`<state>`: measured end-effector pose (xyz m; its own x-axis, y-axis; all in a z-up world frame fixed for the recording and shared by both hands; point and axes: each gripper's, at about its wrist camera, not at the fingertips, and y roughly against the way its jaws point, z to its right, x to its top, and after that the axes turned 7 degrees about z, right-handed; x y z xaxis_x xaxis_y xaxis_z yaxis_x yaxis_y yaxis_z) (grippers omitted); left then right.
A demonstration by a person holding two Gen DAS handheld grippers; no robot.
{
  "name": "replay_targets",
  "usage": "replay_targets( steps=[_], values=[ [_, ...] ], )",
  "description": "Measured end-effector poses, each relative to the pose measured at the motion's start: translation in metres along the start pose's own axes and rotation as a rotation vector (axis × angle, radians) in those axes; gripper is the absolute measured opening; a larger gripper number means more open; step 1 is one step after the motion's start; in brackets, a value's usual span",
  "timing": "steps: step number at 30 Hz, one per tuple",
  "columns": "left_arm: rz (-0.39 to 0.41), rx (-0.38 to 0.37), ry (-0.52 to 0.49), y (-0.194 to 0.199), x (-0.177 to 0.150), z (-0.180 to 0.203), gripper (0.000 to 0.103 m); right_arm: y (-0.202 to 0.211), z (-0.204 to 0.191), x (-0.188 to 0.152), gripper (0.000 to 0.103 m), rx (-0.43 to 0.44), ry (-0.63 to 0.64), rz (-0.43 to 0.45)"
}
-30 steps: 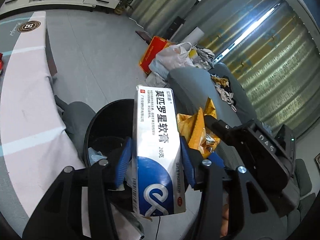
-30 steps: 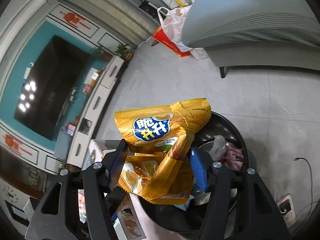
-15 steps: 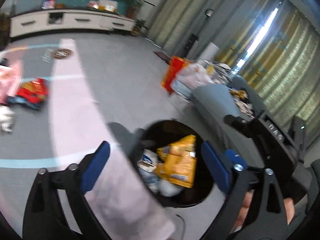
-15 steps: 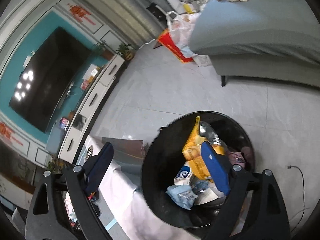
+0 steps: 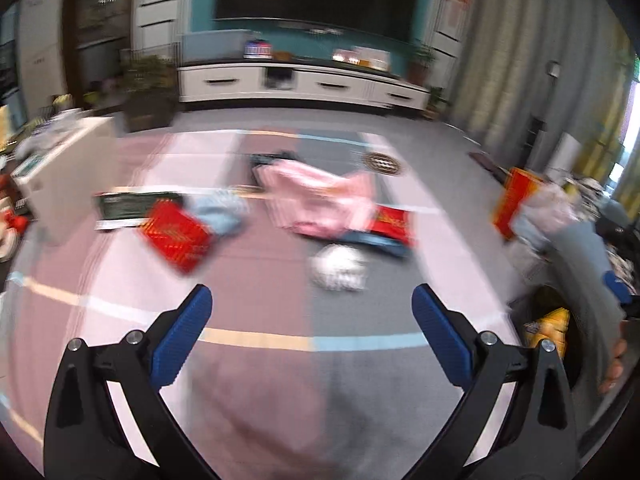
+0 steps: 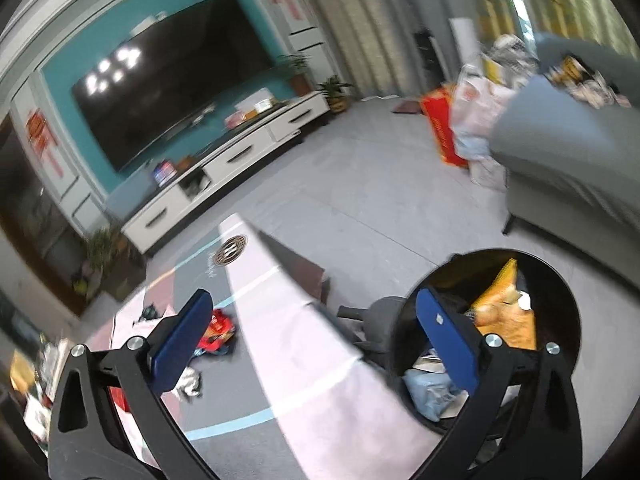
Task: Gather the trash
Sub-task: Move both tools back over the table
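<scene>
The left gripper point(image 5: 310, 322) hangs over the cloth-covered table point(image 5: 256, 380) with its blue-padded fingers point(image 5: 180, 334) spread wide and nothing between them. Ahead of it, from left to right through the motion blur, lie a dark green flat pack point(image 5: 128, 208), a red packet point(image 5: 178, 236) touching a pale blue wrapper point(image 5: 218, 212), a pink plastic bag point(image 5: 316, 200) in the middle, a crumpled white wad point(image 5: 340, 268) nearer the gripper, and a second red packet point(image 5: 394, 220) just right of the pink bag. At the far right edge of that view a yellow snack bag point(image 5: 550, 328) shows in the bin's dark mouth.

The right gripper point(image 6: 312, 322) is also wide open and empty, held above the table's near corner. Past its left finger, a red packet point(image 6: 218, 328) and a crumpled white wad point(image 6: 188, 384) rest on the cloth. To the right, beside the table on the floor, stands the black round bin point(image 6: 568, 320), holding the yellow snack bag point(image 6: 504, 312) and a pale blue wrapper point(image 6: 428, 392) below it. A grey sofa point(image 6: 560, 152) sits beyond the bin.
</scene>
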<state>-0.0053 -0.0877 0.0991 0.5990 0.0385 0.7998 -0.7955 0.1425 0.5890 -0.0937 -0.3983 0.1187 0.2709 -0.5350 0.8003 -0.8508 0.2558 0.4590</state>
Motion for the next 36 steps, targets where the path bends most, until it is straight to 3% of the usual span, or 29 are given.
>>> replay_targets(
  steps=[3, 6, 8, 10, 13, 19, 24, 36],
  values=[
    [0.003, 0.057, 0.058, -0.005, 0.0, -0.04, 0.1, -0.007, -0.031, -0.01, 0.1, 0.034, 0.075, -0.004],
    [0.007, 0.081, 0.185, -0.012, -0.005, -0.083, 0.1, -0.016, -0.059, -0.023, 0.1, 0.07, 0.15, -0.008],
    [-0.027, 0.1, 0.218, -0.018, -0.005, -0.097, 0.1, -0.021, -0.072, -0.033, 0.1, 0.078, 0.192, -0.004],
    [-0.017, 0.084, 0.246, -0.017, -0.006, -0.111, 0.1, -0.026, -0.084, -0.042, 0.1, 0.085, 0.221, -0.005],
    [-0.017, 0.121, 0.293, -0.015, -0.012, -0.13, 0.1, -0.033, -0.103, -0.059, 0.099, 0.09, 0.294, -0.007],
    [-0.014, 0.149, 0.361, -0.013, -0.012, -0.158, 0.1, -0.043, -0.132, -0.089, 0.099, 0.173, 0.363, -0.066],
    [-0.035, 0.119, 0.398, -0.016, -0.013, -0.168, 0.1, -0.048, -0.146, -0.107, 0.099, 0.17, 0.418, -0.089],
    [-0.055, 0.097, 0.433, -0.019, -0.015, -0.173, 0.1, -0.053, -0.149, -0.118, 0.099, 0.21, 0.414, -0.133]
  ],
)
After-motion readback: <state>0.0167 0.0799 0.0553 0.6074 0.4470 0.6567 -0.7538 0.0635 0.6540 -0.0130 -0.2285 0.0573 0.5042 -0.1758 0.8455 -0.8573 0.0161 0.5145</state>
